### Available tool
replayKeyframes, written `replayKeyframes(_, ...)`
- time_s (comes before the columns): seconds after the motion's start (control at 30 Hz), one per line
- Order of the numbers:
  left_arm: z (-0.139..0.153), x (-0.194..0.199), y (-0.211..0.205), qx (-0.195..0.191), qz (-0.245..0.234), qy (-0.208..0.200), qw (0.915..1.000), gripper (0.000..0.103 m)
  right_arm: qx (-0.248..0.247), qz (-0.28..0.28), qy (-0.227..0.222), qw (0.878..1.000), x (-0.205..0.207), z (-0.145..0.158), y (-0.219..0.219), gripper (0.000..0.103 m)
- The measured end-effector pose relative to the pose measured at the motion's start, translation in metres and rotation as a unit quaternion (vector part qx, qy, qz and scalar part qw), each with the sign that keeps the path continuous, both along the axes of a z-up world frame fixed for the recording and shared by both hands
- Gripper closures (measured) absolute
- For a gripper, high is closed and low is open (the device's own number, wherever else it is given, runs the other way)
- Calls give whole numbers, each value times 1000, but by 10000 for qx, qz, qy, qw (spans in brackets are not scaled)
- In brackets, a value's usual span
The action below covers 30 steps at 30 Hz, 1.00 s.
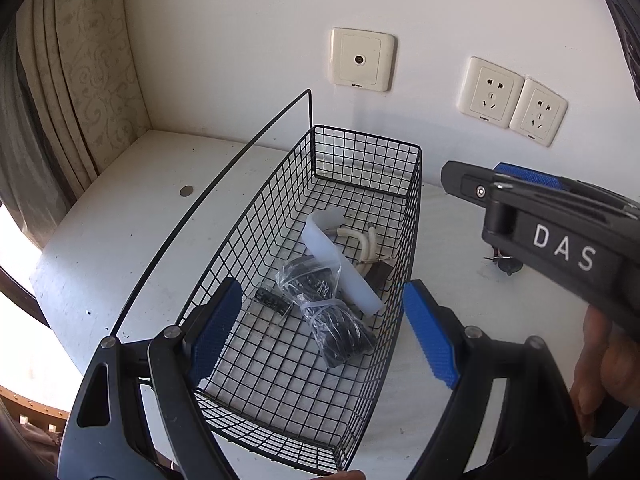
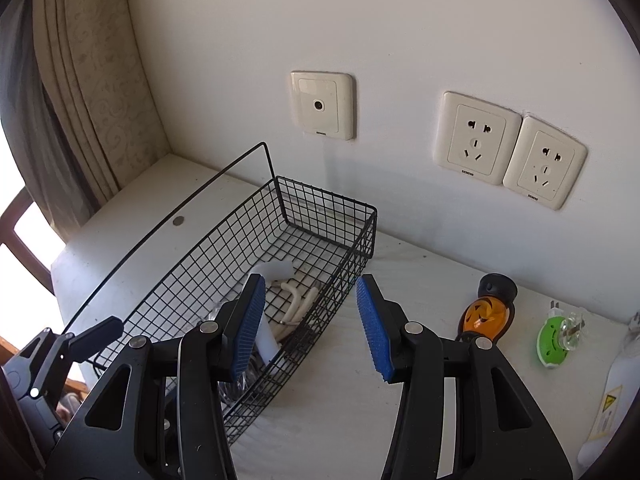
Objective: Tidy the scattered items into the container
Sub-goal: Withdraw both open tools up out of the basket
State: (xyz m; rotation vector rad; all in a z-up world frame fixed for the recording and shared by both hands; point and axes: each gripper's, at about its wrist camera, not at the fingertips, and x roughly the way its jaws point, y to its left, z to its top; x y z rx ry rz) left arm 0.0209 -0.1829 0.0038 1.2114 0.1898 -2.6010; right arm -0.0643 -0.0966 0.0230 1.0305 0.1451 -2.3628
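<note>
A black wire basket (image 1: 360, 184) with a tall wire handle stands on a white table (image 1: 120, 240) against a white wall. Inside it lie a clear bag of black cable (image 1: 332, 312), a white plastic strip (image 1: 340, 268), a small black cylinder (image 1: 272, 300) and some pale cords (image 1: 366, 244) toward the far end. The left gripper (image 1: 324, 336) hangs over the near half of the basket with its 2 blue-padded fingers (image 1: 216, 332) spread wide and nothing between them. The right gripper (image 2: 312, 320) is above the basket's right wall and the bare table beside it, its blue pads (image 2: 374, 328) also well apart and holding nothing; in the left view it shows from the side, a hand (image 1: 604, 364) gripping its black body. On the table to the right of the basket, well apart from it, lie an orange and black gadget (image 2: 488, 312), a green round plug (image 2: 554, 338) with a clear part on top, and a white object (image 2: 612, 396) with a yellow warning label at the frame's edge. The wall carries 1 aerial socket (image 2: 322, 106) and 2 power sockets (image 2: 476, 138) side by side. A patterned curtain (image 1: 80, 60) hangs at the left.
</note>
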Motion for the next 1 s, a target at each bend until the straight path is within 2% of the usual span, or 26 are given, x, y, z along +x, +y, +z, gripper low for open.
replayKeyframes(0.5, 7, -6, 28, 6, -308, -8, 9995, 23, -19, -314, 71, 9995, 1, 4, 38, 54)
replayKeyframes(1.0, -5, -13, 58, -59, -601, 22, 9982, 23, -50, -651, 78, 9978, 0, 6, 78, 54)
